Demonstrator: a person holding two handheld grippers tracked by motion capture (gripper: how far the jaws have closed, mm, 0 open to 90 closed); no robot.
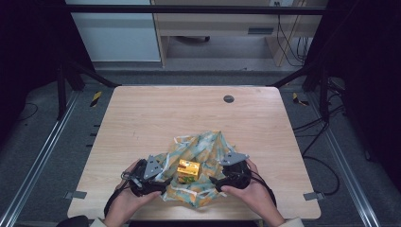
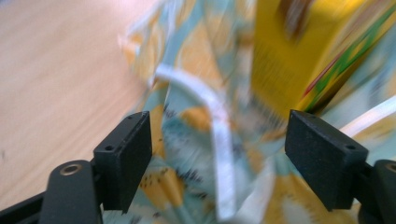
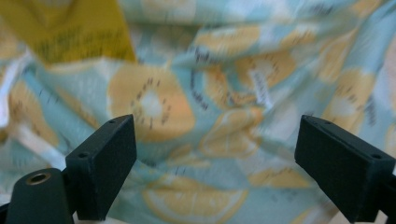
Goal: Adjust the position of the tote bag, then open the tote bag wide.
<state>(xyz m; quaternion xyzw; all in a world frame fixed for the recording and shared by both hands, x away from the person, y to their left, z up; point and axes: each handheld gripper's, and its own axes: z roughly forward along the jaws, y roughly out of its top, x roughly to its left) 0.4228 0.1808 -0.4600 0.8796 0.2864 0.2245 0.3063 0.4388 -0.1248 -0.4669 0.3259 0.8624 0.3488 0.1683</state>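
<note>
A crumpled cloth (image 1: 203,151) printed with yellow fruit slices on pale blue lies at the near middle of the wooden table (image 1: 156,113). On it stands a small yellow box (image 1: 188,170). My left gripper (image 1: 161,185) sits at the cloth's left edge, jaws wide apart over the fabric (image 2: 196,140) and a white strap (image 2: 219,135), with the yellow box (image 2: 299,56) just beyond. My right gripper (image 1: 213,182) is at the cloth's right side, jaws apart over the fabric (image 3: 215,121), touching nothing. A corner of the box (image 3: 70,28) shows at upper left there.
A round grommet hole (image 1: 228,99) is near the table's far edge. Black frame posts (image 1: 66,80) stand at the far corners. Cables (image 1: 321,127) trail on the floor to the right. A person's hands (image 1: 250,194) hold both grippers at the near edge.
</note>
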